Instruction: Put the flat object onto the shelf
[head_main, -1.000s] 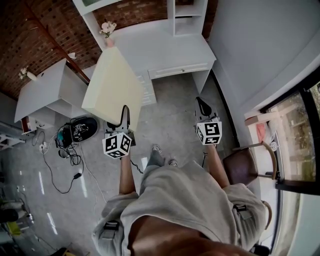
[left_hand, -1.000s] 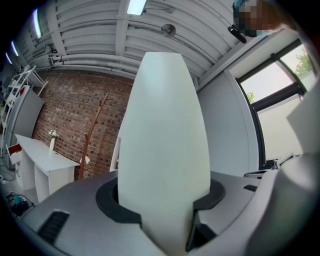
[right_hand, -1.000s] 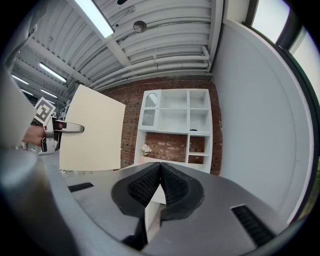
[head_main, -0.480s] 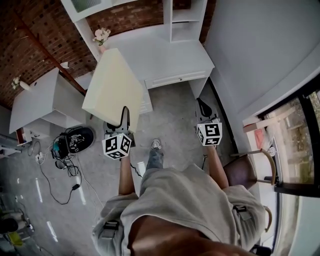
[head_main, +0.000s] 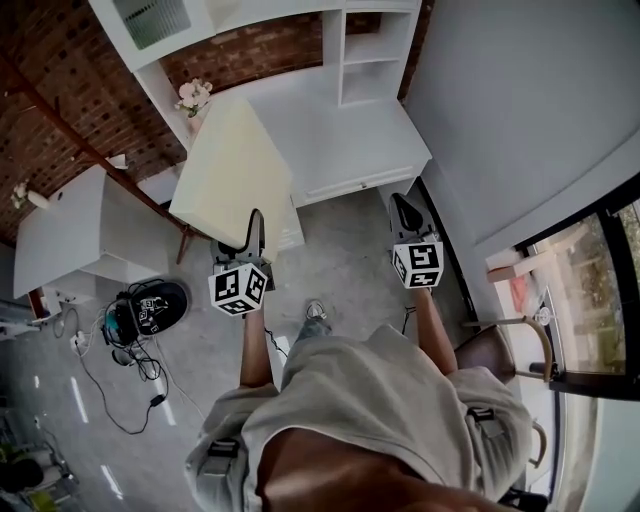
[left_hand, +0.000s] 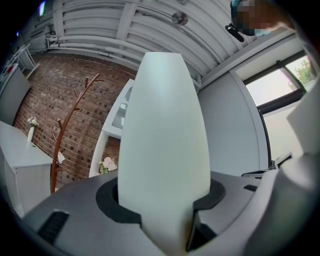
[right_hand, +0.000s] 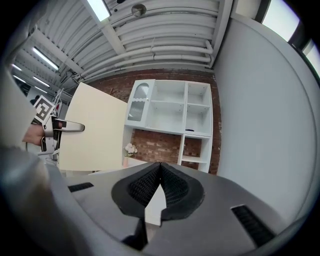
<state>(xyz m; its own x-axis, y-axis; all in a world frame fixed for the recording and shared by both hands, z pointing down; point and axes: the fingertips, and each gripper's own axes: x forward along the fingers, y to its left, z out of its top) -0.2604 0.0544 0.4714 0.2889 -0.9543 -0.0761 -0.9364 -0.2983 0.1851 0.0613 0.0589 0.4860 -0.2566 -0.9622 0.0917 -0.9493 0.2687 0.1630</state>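
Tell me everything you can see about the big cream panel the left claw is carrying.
The cream panel is a large, flat, rectangular board, plain and matte, with no markings; its material can't be told. The left claw is shut on its near edge and holds it off the floor, out towards the white desk and shelf unit. Its broad face is turned towards the right claw, which doesn't touch it.

A shelf (head_main: 372, 62) and flower vase (head_main: 192, 100) stand on the white desk (head_main: 350, 130) (top of frame); cables (head_main: 135, 345) litter the grey floor (head_main: 345, 260), lower left.
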